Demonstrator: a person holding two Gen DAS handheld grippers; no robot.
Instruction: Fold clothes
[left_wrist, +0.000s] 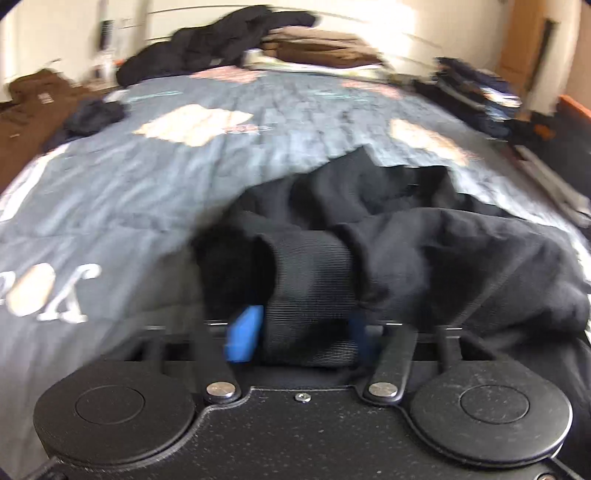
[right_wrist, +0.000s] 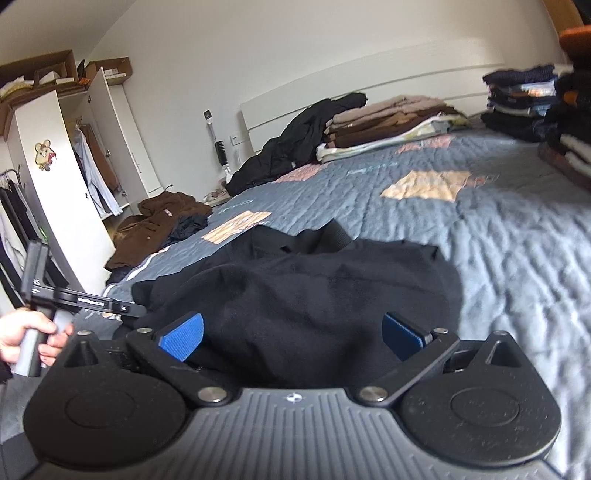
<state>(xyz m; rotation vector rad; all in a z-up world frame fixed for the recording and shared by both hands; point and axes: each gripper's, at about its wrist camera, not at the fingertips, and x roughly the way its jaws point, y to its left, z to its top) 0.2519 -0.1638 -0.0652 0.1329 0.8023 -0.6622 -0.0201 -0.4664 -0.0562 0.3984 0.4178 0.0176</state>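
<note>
**Black garment on bed: left gripper on cuff, right gripper spread**

Landmark: the grey-blue patchwork quilt (right_wrist: 480, 236) covering the bed.

Black garment (right_wrist: 295, 295) lies crumpled on the near edge of the quilt, directly in front of both grippers. Left wrist view is motion-blurred; detail limited.

Left gripper (left_wrist: 299, 328): the 2 blue pads (left_wrist: 243, 332) are clamped on the garment's ribbed cuff (left_wrist: 310, 280), which passes between them and bunches up past the tips. The rest of the garment trails to the right over the quilt.

Right gripper (right_wrist: 291, 334): jaws spread wide, 1 blue pad on each side of a mound of black fabric. The pads sit beside the fabric without pinching it; whether they touch it cannot be told.

In the right wrist view, a hand (right_wrist: 26, 339) grips the handle of the left gripper at the quilt's near left edge.

At the quilt's far end: a stack of folded brown clothes (right_wrist: 388, 122) and a loose dark jacket (right_wrist: 295, 147). On its right side, a dark folded stack (right_wrist: 524, 99). Left of the quilt, a brown heap (right_wrist: 155, 225) and an open white wardrobe (right_wrist: 66, 177).
</note>
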